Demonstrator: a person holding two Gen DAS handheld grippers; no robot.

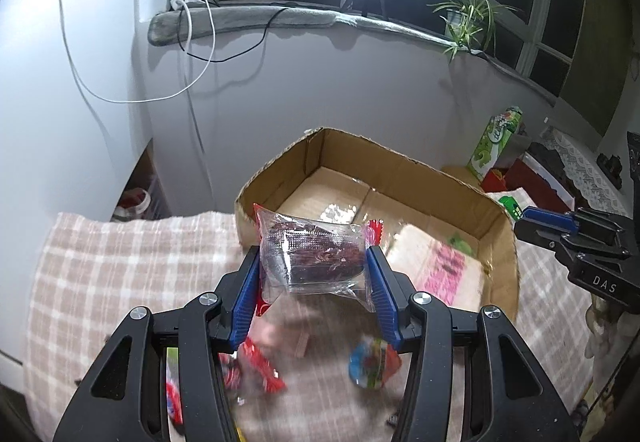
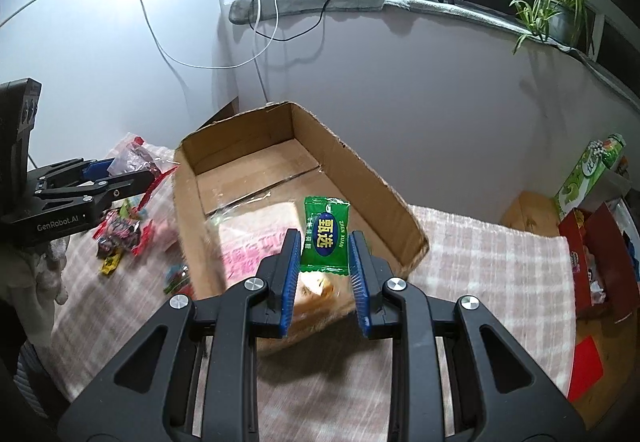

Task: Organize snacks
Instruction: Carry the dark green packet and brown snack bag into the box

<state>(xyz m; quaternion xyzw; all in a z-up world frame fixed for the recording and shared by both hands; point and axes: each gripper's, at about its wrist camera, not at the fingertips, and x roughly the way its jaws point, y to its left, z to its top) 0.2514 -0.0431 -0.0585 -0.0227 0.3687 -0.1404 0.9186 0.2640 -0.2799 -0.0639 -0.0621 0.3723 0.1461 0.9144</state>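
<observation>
Snacks were in both grippers at this moment, each raised off the checked tablecloth, most likely so they could be carried over the wall of the cardboard box and dropped inside. The left gripper was clamped on a clear packet, its blue pads pressing the two short sides so the packet hung flat between them, just short of the box's near corner. The right gripper pinched a green candy upright by its lower half, in front of the box's near wall as that camera saw it.

The clear packet was see-through plastic with a dark reddish-brown filling and crimped ends; it looked light and crinkly. The green candy wrapper bore a blue oval with yellow characters and zigzag seals top and bottom. The box already held a pink-printed bag. More loose snacks lay on the cloth left of the box.
</observation>
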